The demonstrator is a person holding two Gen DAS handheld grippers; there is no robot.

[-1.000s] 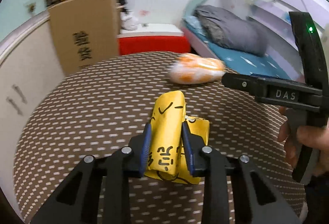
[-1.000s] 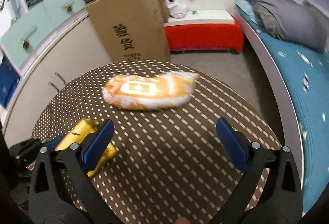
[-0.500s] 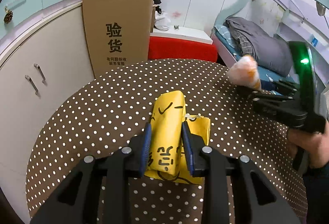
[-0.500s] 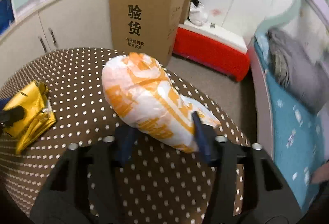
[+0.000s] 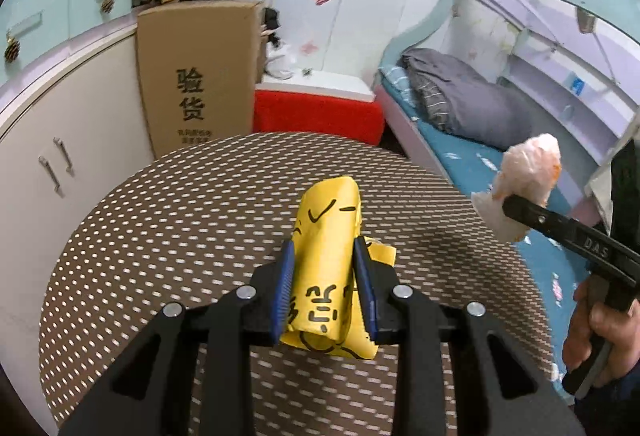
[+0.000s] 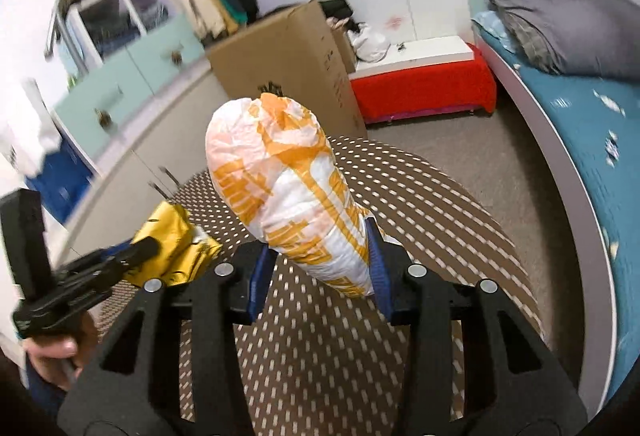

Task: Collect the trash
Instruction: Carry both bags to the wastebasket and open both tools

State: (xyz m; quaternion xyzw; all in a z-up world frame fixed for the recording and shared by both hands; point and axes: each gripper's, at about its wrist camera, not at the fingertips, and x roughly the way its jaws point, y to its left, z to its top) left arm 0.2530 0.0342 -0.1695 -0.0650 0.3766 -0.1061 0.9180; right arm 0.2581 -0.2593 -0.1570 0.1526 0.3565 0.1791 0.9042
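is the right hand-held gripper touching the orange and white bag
Touching. The right wrist view shows the right hand-held gripper with both blue pads pressed against the orange and white bag.

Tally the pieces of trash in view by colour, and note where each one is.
Yellow wrapper, in the left claw: 1
Orange and white bag, in the right claw: 1
Total: 2. No other trash shows on the dotted table.
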